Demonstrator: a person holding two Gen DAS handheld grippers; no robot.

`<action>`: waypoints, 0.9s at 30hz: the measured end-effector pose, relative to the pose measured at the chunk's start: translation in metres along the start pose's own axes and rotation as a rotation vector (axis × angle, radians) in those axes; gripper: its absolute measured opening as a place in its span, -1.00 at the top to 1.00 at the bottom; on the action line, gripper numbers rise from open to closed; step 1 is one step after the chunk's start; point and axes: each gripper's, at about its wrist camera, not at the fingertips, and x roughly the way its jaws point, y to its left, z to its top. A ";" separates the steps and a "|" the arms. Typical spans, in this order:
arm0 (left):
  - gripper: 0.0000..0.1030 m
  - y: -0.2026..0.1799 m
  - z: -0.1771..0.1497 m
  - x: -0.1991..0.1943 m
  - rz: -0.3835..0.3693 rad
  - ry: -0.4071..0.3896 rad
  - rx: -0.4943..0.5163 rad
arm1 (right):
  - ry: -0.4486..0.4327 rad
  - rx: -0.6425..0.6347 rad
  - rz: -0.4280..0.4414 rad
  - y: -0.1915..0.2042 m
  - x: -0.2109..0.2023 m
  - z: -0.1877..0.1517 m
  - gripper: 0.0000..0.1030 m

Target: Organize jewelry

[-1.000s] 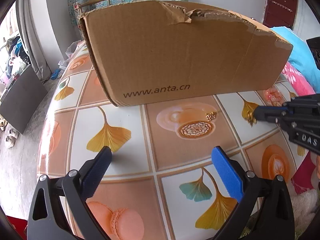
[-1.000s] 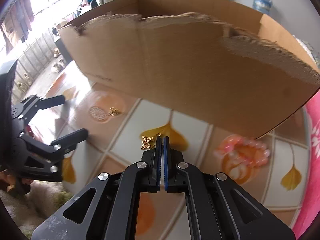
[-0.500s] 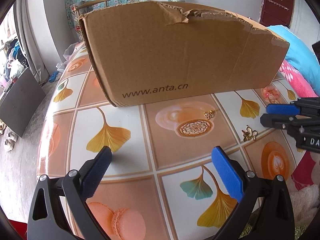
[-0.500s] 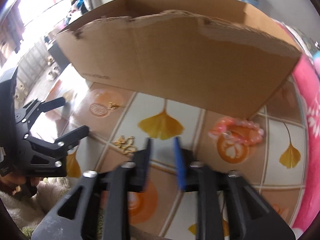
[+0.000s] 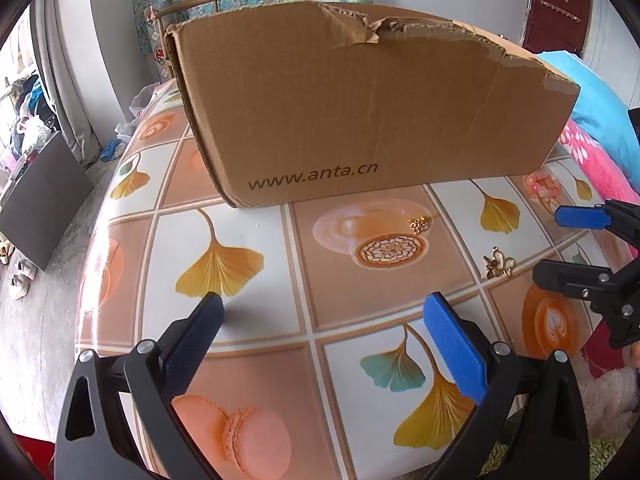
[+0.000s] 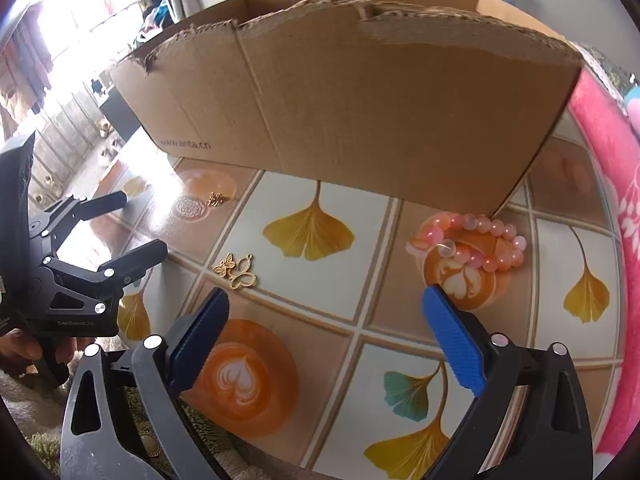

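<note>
**Butterfly charm set down as sorting paused at the box**

My right gripper (image 6: 326,336) stood spread wide and empty, its jaws having just swung open to leave the gold butterfly charm (image 6: 236,271) flat on the patterned tablecloth (image 6: 384,320), just beyond my left fingertip (image 6: 200,334). I judged it was laid there to sit in the open, apart from the pink bead bracelet (image 6: 476,244) farther right, near the cardboard box (image 6: 352,108). A second gold charm (image 5: 419,224) lay left, close to the box wall. Both grippers tilted steeply down over the near edge; my left gripper (image 5: 332,344) hung wide open, holding nothing.
</note>
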 end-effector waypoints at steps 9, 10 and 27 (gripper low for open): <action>-0.90 -0.012 0.006 -0.018 -0.033 -0.038 0.049 | -0.041 0.019 0.042 -0.025 -0.026 -0.002 -0.84; -0.90 -0.015 0.008 -0.023 -0.050 -0.054 0.059 | -0.066 0.013 0.065 -0.027 -0.036 -0.002 -0.84; -0.35 -0.028 0.025 -0.045 -0.138 -0.088 0.054 | -0.071 -0.334 0.135 0.012 -0.025 -0.006 0.21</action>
